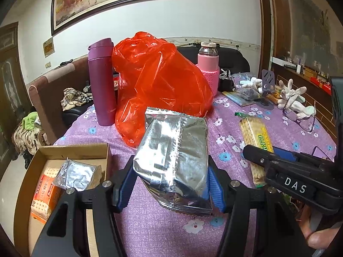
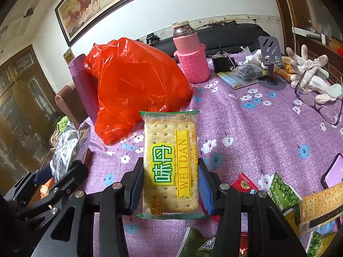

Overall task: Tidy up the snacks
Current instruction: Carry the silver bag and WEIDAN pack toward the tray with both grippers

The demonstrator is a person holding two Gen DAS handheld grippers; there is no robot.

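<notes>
My left gripper (image 1: 171,182) is shut on a silver foil snack packet (image 1: 173,160) and holds it above the purple flowered tablecloth, right of an open cardboard box (image 1: 25,182). The box holds an orange cracker pack (image 1: 42,194) and another silver packet (image 1: 75,174). My right gripper (image 2: 170,184) is shut on a green-and-yellow WEIDAN cracker pack (image 2: 170,162), held upright above the table. In the left wrist view the right gripper (image 1: 268,160) and its cracker pack (image 1: 255,137) show at the right. The left gripper's silver packet shows at the left of the right wrist view (image 2: 68,147).
A red plastic bag (image 1: 158,85), a purple flask (image 1: 101,81) and a pink-sleeved jar (image 1: 209,68) stand at the table's back. White gloves (image 2: 308,72), glasses (image 2: 317,98) and a phone stand (image 2: 271,62) lie far right. Several loose snack packs (image 2: 280,192) and a phone (image 2: 334,171) lie near right.
</notes>
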